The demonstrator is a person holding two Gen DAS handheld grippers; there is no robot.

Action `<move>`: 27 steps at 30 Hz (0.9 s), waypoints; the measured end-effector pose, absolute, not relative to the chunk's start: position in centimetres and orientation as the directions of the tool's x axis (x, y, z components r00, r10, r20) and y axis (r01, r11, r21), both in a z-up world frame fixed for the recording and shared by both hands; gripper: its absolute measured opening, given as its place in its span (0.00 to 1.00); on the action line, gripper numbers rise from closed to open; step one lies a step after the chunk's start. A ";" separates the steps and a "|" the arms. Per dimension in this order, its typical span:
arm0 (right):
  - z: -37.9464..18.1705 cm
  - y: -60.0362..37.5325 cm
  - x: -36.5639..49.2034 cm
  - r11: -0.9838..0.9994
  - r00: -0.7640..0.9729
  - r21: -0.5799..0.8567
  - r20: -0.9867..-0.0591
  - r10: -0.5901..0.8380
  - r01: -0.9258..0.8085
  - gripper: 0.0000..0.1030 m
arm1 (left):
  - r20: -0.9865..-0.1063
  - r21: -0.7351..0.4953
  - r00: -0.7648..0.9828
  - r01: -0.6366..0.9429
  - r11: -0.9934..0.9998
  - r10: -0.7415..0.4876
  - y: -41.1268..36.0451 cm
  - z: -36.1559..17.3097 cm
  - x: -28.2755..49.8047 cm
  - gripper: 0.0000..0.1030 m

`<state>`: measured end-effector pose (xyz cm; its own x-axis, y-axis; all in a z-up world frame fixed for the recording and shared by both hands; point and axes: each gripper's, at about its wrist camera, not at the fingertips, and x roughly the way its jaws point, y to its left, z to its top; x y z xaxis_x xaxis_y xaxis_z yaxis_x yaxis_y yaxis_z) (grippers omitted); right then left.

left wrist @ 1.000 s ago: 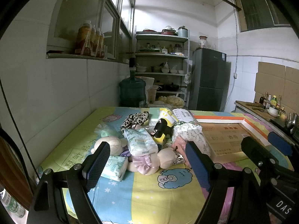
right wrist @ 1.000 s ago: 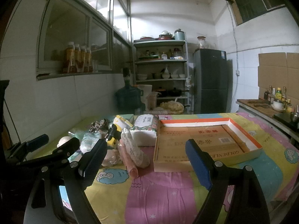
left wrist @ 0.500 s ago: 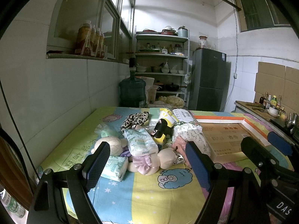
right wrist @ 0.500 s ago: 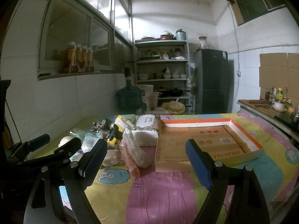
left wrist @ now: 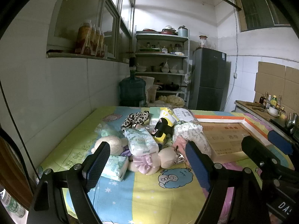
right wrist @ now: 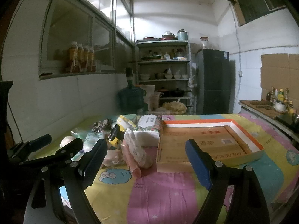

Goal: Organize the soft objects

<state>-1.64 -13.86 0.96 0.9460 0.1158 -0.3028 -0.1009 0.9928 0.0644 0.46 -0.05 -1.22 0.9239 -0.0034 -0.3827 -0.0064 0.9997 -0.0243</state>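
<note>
A heap of soft objects lies on the cartoon-print cloth: a tissue pack, a green tissue pack, a beige plush toy, a pink plush, a leopard-print cloth, a black-and-yellow toy and a floral pack. The heap also shows in the right wrist view. An open cardboard box with an orange rim lies right of it. My left gripper is open and empty, just short of the heap. My right gripper is open and empty, before the box's front left corner.
A white tiled wall runs along the left of the table. Behind the table stand a water jug, a shelf with dishes and a dark fridge. A counter with bottles is at the right.
The right wrist view has shifted slightly; the table's things look a little nearer. The left gripper has stayed still. Both stay open.
</note>
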 end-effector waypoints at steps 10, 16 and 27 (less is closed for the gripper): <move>0.9 -13.6 -1.5 0.991 0.941 0.064 -0.312 0.130 -0.115 0.84 | -0.393 -0.036 0.920 -0.017 0.999 0.002 0.4 -2.0 0.4 0.80; 0.3 -13.5 -1.0 0.987 0.930 0.070 -0.330 0.159 -0.144 0.84 | -0.403 -0.055 0.915 -0.056 0.997 0.030 2.1 -2.7 0.3 0.80; -2.0 -10.5 0.4 0.952 0.867 0.100 -0.394 0.304 -0.289 0.84 | -0.460 -0.151 0.885 -0.158 0.976 0.072 7.8 -5.6 0.8 0.80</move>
<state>0.44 -10.51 -1.95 0.8672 0.3041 -0.3943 -0.2887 0.9522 0.0995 0.79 7.78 -5.64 0.8850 0.0719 -0.4600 -0.1575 0.9760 -0.1506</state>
